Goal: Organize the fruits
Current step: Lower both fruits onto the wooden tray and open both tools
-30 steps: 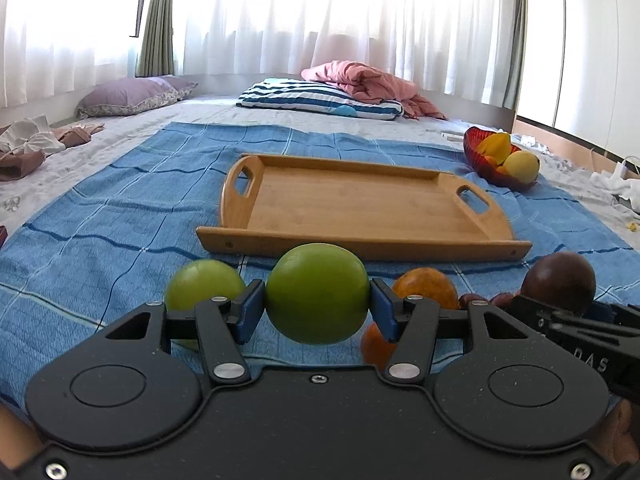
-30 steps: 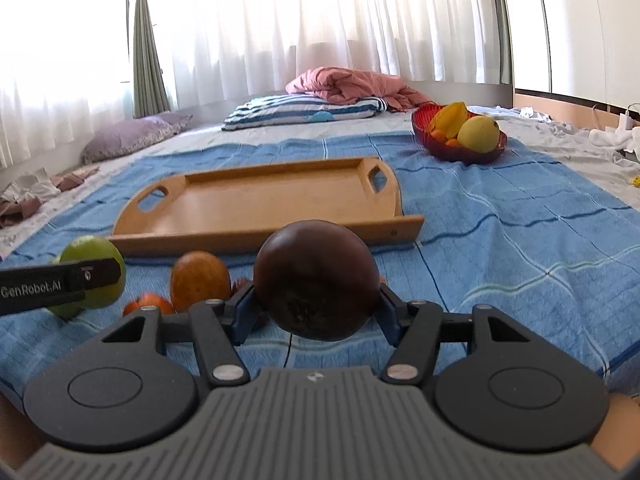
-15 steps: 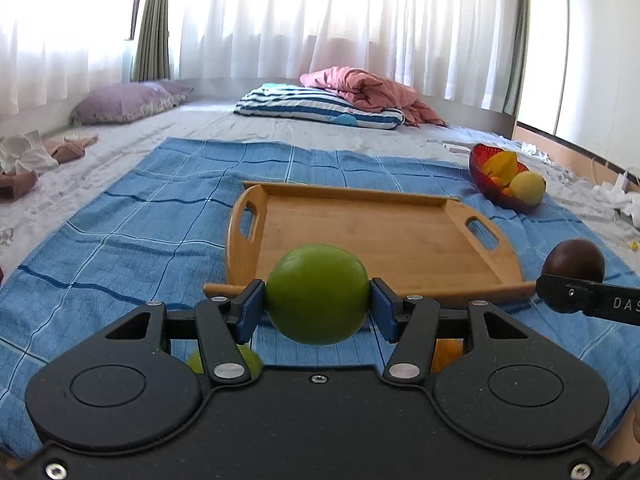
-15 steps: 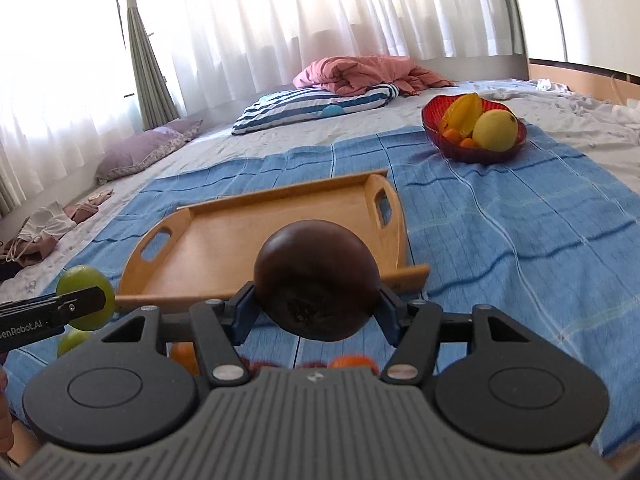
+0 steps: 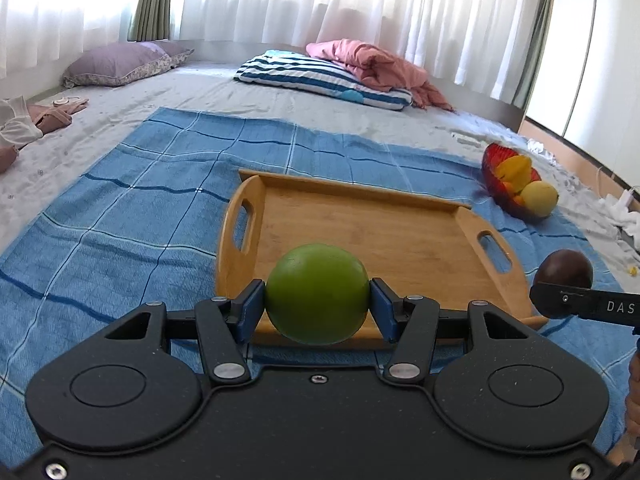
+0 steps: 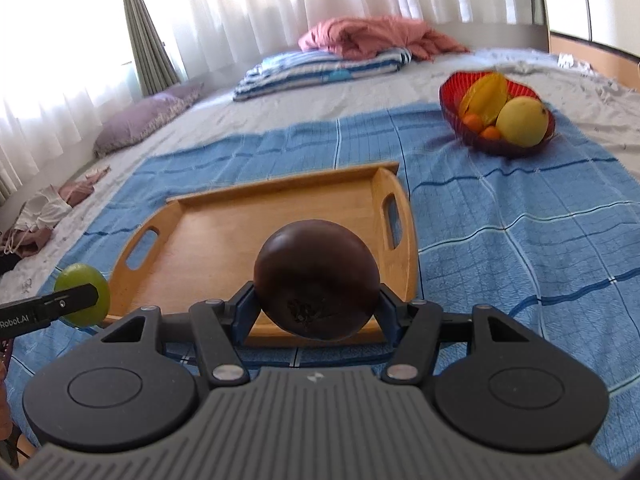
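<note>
The left gripper [image 5: 317,300] has its fingers clamped on a green fruit [image 5: 317,294], and the right gripper [image 6: 317,304] grips a dark brown fruit [image 6: 317,280]. Just beyond both sets of fingers lies the wooden tray [image 5: 400,240] on the blue blanket [image 5: 140,208].

Both wrist cameras look forward from close above the tray's [image 5: 376,236] near edge, left beside right, sharing tray [image 6: 224,240] and far bowl [image 6: 496,116].

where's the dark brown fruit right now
The dark brown fruit is gripped in the right claw, held over the near edge of the wooden tray; in the left wrist view it shows at far right.
</note>
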Demonstrator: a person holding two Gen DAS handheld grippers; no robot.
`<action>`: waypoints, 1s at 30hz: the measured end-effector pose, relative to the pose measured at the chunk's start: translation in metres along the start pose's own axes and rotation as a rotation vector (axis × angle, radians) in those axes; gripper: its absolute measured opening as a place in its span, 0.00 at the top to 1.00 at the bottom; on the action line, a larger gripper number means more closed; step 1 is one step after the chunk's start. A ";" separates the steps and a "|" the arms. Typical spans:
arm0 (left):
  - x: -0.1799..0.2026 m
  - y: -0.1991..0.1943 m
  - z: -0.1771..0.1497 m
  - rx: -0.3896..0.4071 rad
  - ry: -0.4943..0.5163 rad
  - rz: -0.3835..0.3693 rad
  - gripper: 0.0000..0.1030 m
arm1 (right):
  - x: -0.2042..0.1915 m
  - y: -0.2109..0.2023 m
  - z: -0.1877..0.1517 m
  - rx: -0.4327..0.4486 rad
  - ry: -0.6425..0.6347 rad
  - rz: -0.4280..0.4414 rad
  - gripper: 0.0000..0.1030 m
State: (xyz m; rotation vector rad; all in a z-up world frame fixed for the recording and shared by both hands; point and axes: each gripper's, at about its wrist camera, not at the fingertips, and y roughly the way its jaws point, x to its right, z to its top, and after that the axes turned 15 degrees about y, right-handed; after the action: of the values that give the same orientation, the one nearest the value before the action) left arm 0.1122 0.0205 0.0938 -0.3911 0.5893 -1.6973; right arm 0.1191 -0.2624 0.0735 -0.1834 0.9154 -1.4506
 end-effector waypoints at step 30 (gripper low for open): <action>-0.005 0.081 0.005 -0.140 -0.018 0.052 0.48 | 0.001 0.075 0.004 -0.118 -0.023 -0.084 0.38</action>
State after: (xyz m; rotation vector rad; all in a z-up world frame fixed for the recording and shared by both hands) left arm 0.1813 0.0137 0.0507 -0.4872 0.7019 -1.6065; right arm 0.1788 -0.2525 0.0291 -0.3283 0.9853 -1.4696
